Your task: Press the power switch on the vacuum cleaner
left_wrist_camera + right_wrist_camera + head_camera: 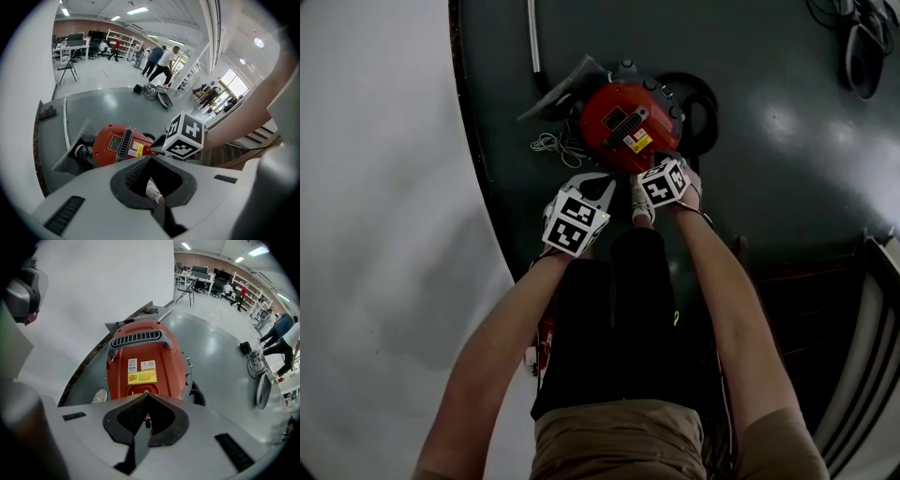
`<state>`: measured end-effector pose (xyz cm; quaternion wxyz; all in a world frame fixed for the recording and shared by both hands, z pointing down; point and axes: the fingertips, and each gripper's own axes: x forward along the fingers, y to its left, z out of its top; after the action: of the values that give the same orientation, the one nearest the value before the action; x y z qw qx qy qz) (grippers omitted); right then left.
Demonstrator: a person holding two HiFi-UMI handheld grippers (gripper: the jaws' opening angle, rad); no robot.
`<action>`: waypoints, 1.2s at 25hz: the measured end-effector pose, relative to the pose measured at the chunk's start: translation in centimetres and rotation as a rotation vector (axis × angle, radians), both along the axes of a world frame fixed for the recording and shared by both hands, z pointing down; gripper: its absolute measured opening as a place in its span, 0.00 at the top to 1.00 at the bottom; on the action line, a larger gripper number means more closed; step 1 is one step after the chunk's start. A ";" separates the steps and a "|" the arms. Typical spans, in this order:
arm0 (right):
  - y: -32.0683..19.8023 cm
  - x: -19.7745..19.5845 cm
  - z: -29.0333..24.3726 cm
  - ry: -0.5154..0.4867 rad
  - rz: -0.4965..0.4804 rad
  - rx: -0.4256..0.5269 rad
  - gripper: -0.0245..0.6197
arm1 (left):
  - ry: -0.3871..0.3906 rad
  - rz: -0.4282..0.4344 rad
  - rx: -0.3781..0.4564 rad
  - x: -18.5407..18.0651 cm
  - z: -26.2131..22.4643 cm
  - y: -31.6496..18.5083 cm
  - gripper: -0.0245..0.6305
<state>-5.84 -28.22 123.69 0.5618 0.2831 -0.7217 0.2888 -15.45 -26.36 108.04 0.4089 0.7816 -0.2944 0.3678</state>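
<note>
Right claw [146, 397] poised at power switch [143, 390]
Clenched empty as a blunt poker, it aims at 6 o'clock on the vacuum cleaner [145, 352], which stands on the floor [769, 141]; left claw [153, 158], likewise clenched, idles at 7 o'clock.

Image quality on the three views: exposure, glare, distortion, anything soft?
Head view: underexposed, the red domed vacuum cleaner dim, soft glare patches on the glossy grey floor. Left gripper view: bright, heavy fisheye bending, the tall window blown out. Right gripper view: evenly lit, same fisheye, vacuum cleaner sharp, dark corners.
</note>
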 end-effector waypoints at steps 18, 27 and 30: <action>-1.2 0.0 2.1 0.046 0.114 -0.048 0.95 | 0.050 -0.037 0.038 -0.6 -1.7 -2.4 0.95; -3.0 4.3 -7.5 -0.348 0.635 -0.109 0.95 | 0.116 -0.167 0.098 -1.9 -12.6 -4.2 0.95; -2.1 3.3 -13.9 -0.467 0.548 -0.045 0.95 | 0.137 -0.204 0.132 -2.4 -17.5 -4.3 0.96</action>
<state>-2.55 -30.35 109.75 0.2896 0.3798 -0.7214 0.5014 -17.82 -30.67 90.56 0.4113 0.7959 -0.3673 0.2497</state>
